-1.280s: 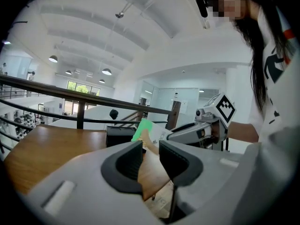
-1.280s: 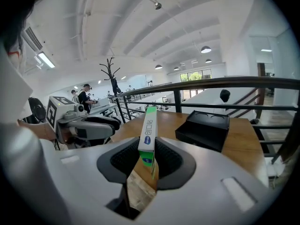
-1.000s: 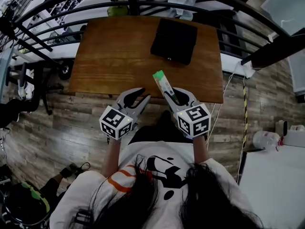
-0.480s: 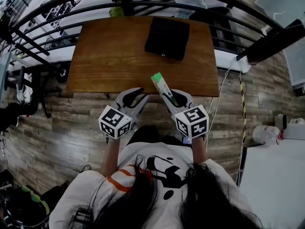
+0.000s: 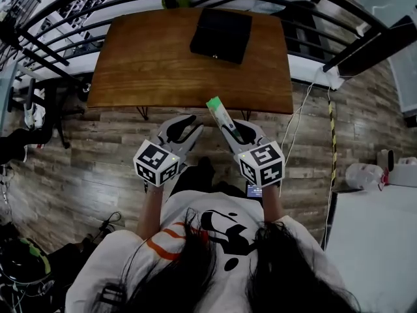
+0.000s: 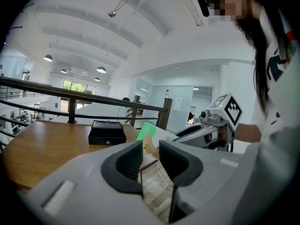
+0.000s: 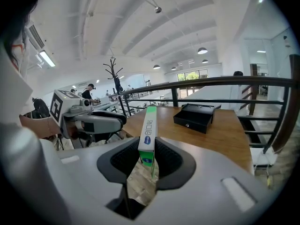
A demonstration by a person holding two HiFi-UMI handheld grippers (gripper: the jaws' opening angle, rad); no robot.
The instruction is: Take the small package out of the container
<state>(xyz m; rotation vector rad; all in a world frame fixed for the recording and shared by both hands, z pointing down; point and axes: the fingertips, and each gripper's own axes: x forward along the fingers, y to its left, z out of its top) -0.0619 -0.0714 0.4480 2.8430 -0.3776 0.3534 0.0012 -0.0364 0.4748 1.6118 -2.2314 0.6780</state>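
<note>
- The wooden bench (image 5: pixel 150 64) stands on a plank floor (image 5: pixel 65 168), with a black railing (image 5: pixel 78 5) along its far side.
- The left gripper (image 5: pixel 191 125) hangs off the bench's near edge, over the floor. Its jaws stand a narrow gap apart with nothing between them; only floor shows through the gap in the left gripper view (image 6: pixel 150 156).
- The container (image 5: pixel 221 34) – a low black box – sits on the bench toward the far edge, right of the middle, and well apart from both grippers.
- The small package (image 5: pixel 220 111), a slim white carton with green ends, is out of the container. It is lifted off the bench's near edge, and its upper green end points toward the bench, slanting to the left.
- The right gripper (image 5: pixel 233 130) is also off the bench's near edge, just beside the left one. Its jaws are closed on the lower end of the package – the right gripper view shows the carton (image 7: pixel 148 130) pinched between the two dark pads.
</note>
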